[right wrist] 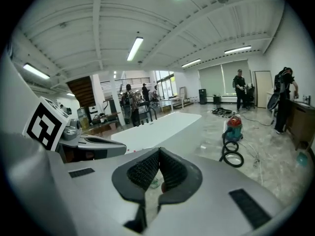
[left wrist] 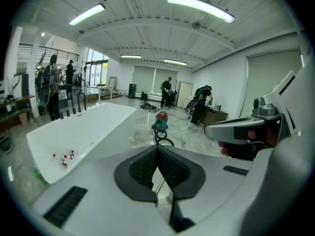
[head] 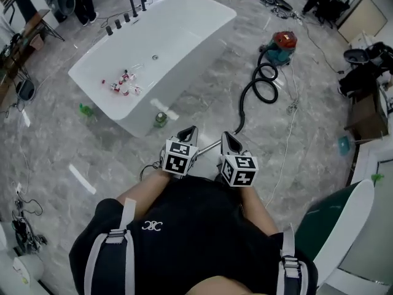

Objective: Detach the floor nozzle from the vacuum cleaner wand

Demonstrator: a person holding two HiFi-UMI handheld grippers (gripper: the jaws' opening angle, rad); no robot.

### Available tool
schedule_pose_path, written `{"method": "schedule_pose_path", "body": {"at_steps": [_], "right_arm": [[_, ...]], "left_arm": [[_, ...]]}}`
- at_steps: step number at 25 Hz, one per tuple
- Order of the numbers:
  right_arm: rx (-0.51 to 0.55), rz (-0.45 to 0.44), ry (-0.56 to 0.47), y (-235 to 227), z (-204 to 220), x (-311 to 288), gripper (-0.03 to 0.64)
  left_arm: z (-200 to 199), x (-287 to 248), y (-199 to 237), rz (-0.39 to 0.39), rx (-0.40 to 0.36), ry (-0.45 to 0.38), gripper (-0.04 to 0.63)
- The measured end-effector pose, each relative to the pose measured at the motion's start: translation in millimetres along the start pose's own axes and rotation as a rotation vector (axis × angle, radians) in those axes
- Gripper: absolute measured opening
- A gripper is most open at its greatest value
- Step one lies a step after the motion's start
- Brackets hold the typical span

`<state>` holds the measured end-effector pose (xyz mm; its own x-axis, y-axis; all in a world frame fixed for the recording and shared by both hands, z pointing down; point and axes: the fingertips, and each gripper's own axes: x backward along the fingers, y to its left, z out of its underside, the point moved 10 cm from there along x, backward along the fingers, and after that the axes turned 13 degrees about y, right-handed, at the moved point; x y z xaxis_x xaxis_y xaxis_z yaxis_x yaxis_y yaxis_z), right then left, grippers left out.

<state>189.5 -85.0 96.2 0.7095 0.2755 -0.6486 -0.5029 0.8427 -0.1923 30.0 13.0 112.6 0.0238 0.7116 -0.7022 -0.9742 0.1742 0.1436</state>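
The red and teal vacuum cleaner stands on the marble floor at the back right. Its black hose coils and runs toward me. A silver piece of the wand shows between my two grippers. The floor nozzle is hidden below my grippers and body. My left gripper and right gripper are held side by side in front of my chest, both shut and empty. In the left gripper view the shut left gripper points toward the vacuum cleaner. In the right gripper view the right gripper is shut too.
A white bathtub lies at the left front with small red and white items inside. A green bottle stands at its near corner. A thin white cable trails on the floor at the right. People stand far back.
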Motion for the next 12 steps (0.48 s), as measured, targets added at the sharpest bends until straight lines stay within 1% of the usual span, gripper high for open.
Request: {"method": "schedule_pose_path", "body": {"at_steps": [3, 5, 9, 12], "right_arm": [[-0.007, -0.098, 0.032, -25, -13, -24, 0.005], [-0.014, -0.14, 0.049, -44, -21, -39, 0.005], [-0.011, -0.17, 0.09, -81, -25, -60, 0.005], [-0.036, -0.192, 0.149, -123, -22, -77, 0.005]], "left_arm": [[-5, -18, 5, -0.042, 0.092, 0.02, 0.005], [-5, -29, 9, -0.075, 0.158, 0.043, 0.005], [-1, -57, 12, -0.126, 0.269, 0.093, 0.005], [-7, -92, 5, -0.145, 0.317, 0.153, 0.005]]}}
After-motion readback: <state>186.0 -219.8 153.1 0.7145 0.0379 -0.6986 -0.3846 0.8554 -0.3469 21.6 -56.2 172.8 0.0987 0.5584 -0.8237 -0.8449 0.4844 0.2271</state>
